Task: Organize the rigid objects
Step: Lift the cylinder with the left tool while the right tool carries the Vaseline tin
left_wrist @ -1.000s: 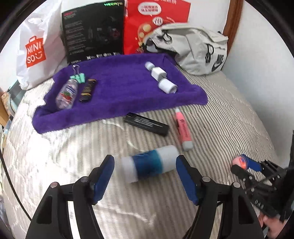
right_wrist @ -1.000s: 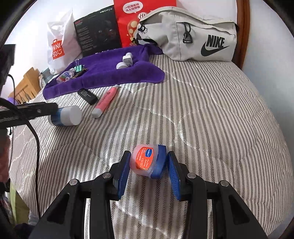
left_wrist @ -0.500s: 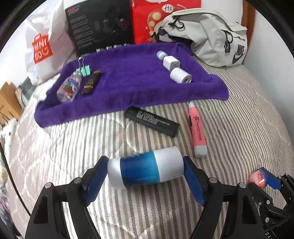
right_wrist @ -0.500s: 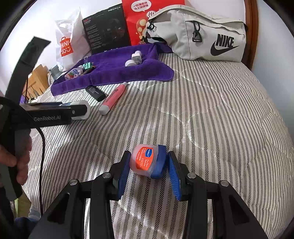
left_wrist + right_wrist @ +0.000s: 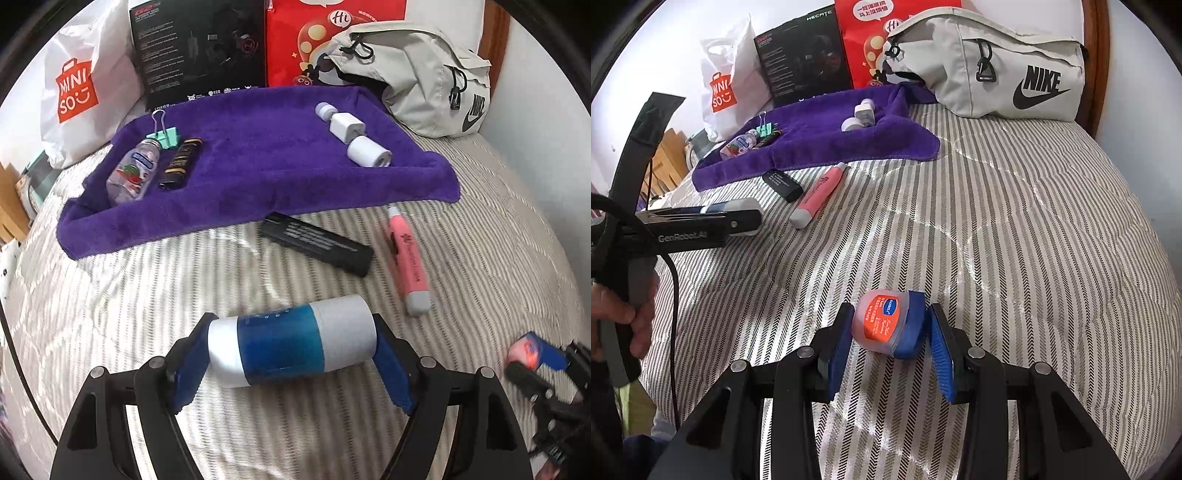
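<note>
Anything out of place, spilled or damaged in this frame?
Nothing spilled or broken. The black lighter and pink highlighter lie on the striped bedspread, off the purple towel where the other small items sit. Each gripper holds one item.

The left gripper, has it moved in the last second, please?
Yes. The left gripper advanced towards the purple towel and closed around the blue-and-white tube.

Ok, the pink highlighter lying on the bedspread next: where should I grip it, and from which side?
Likely best across the middle of the pink highlighter: it lies flat on the striped bedspread, long and slim, grey cap toward the grippers. Come from above with the fingers straddling its narrow width. Favour its right side; the black box sits close on its left, near the purple towel.
</note>
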{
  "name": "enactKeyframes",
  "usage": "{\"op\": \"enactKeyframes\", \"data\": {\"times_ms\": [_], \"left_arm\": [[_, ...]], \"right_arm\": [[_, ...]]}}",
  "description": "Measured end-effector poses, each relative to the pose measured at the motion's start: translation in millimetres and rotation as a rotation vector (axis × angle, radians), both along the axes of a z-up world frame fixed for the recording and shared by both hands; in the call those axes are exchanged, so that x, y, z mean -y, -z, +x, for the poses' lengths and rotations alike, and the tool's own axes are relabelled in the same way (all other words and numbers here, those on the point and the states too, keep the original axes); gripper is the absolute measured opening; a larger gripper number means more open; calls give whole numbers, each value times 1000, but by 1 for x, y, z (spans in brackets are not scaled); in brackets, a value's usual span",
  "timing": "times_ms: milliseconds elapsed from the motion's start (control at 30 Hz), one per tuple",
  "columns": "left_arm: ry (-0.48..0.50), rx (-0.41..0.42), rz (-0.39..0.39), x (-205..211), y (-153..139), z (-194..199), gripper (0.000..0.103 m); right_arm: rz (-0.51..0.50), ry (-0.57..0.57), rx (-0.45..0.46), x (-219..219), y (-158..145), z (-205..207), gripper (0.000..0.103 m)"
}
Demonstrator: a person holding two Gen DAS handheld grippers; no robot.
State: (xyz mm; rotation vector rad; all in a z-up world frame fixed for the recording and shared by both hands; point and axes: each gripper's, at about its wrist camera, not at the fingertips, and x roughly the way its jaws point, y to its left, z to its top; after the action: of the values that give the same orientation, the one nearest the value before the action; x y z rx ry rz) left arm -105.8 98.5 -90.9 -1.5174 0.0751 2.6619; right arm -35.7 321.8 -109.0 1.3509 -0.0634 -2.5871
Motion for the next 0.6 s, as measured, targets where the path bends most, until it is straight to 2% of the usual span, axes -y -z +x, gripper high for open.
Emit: {"op": "enactKeyframes", "data": {"times_ms": [200, 333, 600], "left_arm": [[-18, -7, -11, 45, -2, 4, 79], [-41, -7, 19, 75, 4, 6, 79], [-74, -5, -17, 72, 13, 4, 80]], "right_arm": [[1, -4, 16, 5, -1, -3, 40], [20, -13, 23, 12, 0, -5, 40], [47, -12, 32, 19, 0, -6, 41]]}}
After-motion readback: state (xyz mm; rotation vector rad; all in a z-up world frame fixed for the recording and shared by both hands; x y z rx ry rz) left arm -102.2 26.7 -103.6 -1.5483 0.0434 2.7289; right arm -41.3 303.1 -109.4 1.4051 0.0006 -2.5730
